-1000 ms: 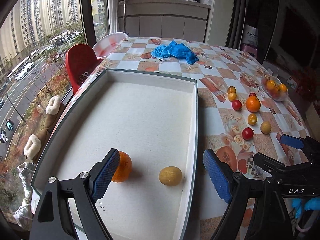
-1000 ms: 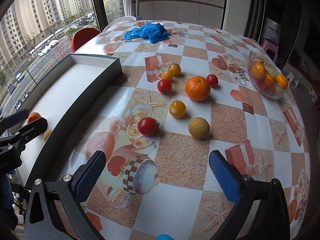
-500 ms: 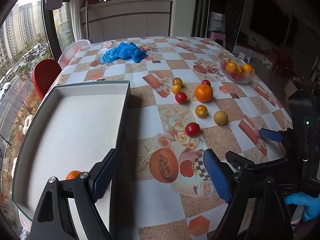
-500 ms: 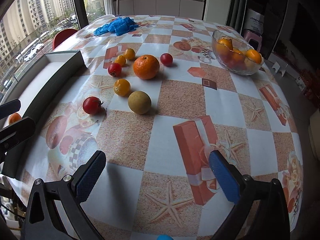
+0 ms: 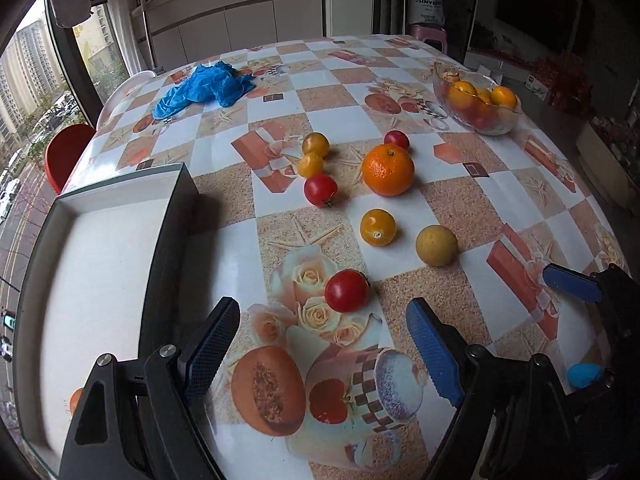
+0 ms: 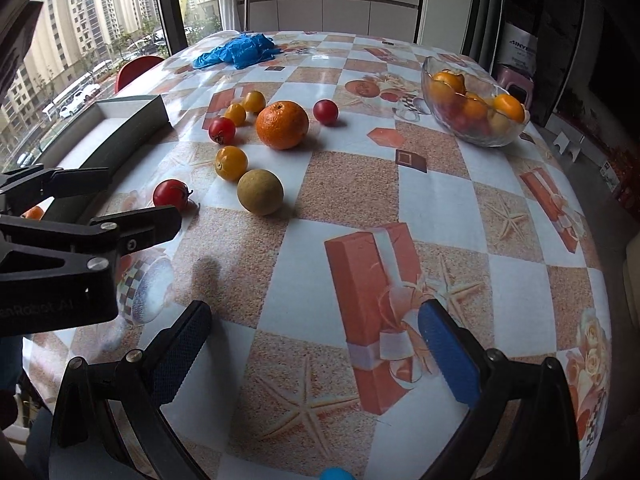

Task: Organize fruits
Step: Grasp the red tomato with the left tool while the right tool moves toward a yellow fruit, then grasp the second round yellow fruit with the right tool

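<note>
Loose fruit lies on the patterned tablecloth: a big orange (image 5: 387, 169) (image 6: 282, 124), a tan round fruit (image 5: 436, 245) (image 6: 260, 191), several small yellow-orange fruits such as one (image 5: 377, 227) (image 6: 231, 163), and red tomatoes. The nearest red tomato (image 5: 346, 290) (image 6: 171, 195) sits just ahead of my left gripper (image 5: 324, 344), which is open and empty. My right gripper (image 6: 316, 354) is open too, over bare cloth, nearer than the fruit. The white-lined tray (image 5: 168, 220) (image 6: 132, 124) lies at the left; a small orange (image 5: 75, 399) in it shows behind my left finger.
A glass bowl (image 5: 476, 106) (image 6: 472, 104) with oranges stands at the far right. Blue gloves (image 5: 204, 88) (image 6: 236, 52) lie crumpled at the far side. A red chair (image 5: 66, 152) and a window are beyond the left table edge. The left gripper's body (image 6: 68, 248) crosses the right wrist view.
My left gripper has swung right, off the tray and over the cloth, closing on the nearest red tomato. The right gripper drifted right and slightly down. Both stayed open.
</note>
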### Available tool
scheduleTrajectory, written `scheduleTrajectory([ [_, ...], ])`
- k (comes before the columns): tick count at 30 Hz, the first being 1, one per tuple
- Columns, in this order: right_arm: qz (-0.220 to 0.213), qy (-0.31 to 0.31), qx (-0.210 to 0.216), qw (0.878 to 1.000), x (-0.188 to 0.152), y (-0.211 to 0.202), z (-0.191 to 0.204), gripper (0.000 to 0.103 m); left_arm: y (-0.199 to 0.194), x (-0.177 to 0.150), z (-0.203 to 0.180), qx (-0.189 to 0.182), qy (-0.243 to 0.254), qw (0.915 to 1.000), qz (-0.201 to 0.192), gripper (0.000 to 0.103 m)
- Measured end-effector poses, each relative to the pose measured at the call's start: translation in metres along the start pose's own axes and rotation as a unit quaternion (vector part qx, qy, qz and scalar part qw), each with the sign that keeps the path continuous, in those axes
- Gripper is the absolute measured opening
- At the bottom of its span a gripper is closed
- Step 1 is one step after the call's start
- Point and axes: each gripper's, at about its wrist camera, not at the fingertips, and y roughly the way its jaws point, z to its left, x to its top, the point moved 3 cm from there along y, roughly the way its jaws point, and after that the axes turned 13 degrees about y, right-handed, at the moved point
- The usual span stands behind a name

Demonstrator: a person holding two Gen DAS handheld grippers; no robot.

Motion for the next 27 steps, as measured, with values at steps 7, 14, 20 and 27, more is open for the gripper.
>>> scheduleTrajectory([
  [7, -0.007, -0.002, 0.003, 1.000, -0.002, -0.001, -0.001, 0.102, 0.016, 0.003, 0.001, -0.004, -0.012, 0.9998, 0.017, 0.070],
  [14, -0.006, -0.003, 0.003, 1.000, -0.003, -0.002, -0.001, 0.102, 0.014, 0.008, -0.005, -0.018, -0.003, 0.9998, 0.007, 0.028],
  [20, 0.007, -0.004, 0.001, 1.000, 0.002, 0.001, 0.000, 0.103, 0.011, 0.000, 0.001, -0.017, -0.010, 0.9998, -0.002, 0.025],
  [27, 0.017, 0.004, -0.004, 1.000, 0.025, 0.018, 0.008, 0.103, -0.006, -0.032, 0.017, -0.011, -0.031, 0.9994, -0.005, 0.025],
])
